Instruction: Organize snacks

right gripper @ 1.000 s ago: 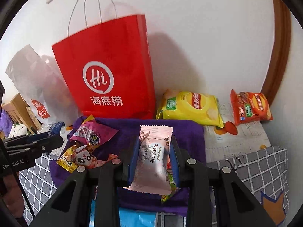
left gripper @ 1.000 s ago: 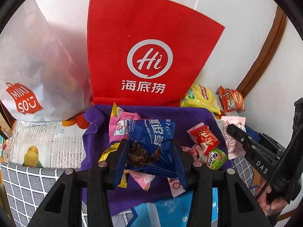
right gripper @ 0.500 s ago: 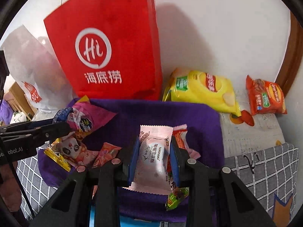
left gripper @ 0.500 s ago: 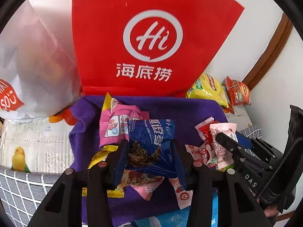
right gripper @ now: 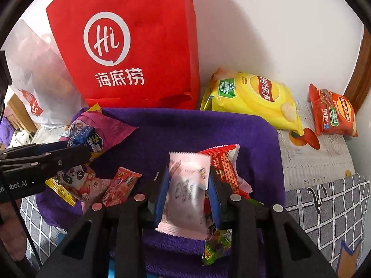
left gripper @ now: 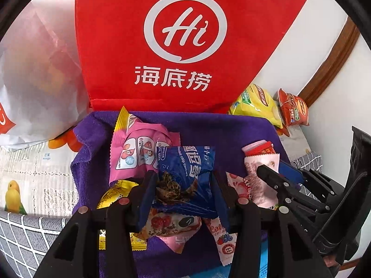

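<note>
1. Red bag (left gripper: 185, 44), marked "Hi".
2. Left gripper (left gripper: 183, 185) clamps blue packet (left gripper: 185, 173), apparently reading "chip cookies", over purple cloth (left gripper: 220, 129).
3. Right gripper (right gripper: 188, 190) clenches pink packet (right gripper: 185, 192) above the cloth.

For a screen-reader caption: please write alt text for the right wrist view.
The right gripper clamps a pale pink snack packet above a purple cloth strewn with small wrapped snacks. A red paper bag stands behind against a white wall, with a yellow chip bag and an orange one beside it.
</note>
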Demonstrator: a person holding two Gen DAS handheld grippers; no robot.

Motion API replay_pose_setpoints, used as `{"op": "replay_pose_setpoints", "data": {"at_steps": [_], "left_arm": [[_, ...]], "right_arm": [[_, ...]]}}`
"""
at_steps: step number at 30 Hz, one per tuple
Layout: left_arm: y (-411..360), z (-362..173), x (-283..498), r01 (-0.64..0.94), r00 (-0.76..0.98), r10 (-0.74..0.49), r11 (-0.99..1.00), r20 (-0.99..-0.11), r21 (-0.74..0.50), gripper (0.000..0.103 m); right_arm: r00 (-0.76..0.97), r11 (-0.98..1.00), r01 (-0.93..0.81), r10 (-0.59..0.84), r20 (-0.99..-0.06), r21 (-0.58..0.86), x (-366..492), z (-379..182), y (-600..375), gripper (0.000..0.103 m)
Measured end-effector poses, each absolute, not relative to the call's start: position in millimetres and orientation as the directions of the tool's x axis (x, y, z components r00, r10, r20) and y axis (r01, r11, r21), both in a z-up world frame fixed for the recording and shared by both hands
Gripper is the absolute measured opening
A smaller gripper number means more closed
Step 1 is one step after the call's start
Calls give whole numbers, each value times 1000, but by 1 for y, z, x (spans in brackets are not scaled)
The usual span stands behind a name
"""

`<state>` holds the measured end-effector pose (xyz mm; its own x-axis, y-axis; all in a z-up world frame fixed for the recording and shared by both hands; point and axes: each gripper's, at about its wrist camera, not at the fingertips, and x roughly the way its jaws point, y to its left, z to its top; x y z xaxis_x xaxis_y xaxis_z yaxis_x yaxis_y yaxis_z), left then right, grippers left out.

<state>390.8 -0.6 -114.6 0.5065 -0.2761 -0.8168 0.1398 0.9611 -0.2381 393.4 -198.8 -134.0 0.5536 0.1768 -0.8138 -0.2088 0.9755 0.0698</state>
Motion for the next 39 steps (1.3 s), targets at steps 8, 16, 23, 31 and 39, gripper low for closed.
{"op": "replay_pose_setpoints", "data": {"at_steps": [8, 16, 23, 31, 39], "left_arm": [[1, -113, 392, 126, 507, -269, 963, -819, -238, 55], [3, -93, 374, 121, 541, -238, 971, -806, -206, 70], [4, -66, 334, 125, 571, -216, 976, -792, -177, 71], [0, -34, 262, 112, 628, -170, 985, -759, -128, 75], [-4, -14, 185, 99, 690, -143, 990, -709, -103, 86]], "right_arm": [[552, 980, -190, 158, -819, 60, 393, -131, -202, 34], [583, 983, -178, 141, -800, 43, 378, -113, -204, 49], [627, 988, -147, 127, -769, 43, 342, -79, -211, 56], [651, 993, -91, 116, -750, 74, 287, -40, -223, 68], [677, 998, -42, 68, -733, 53, 212, -17, -238, 72]]}}
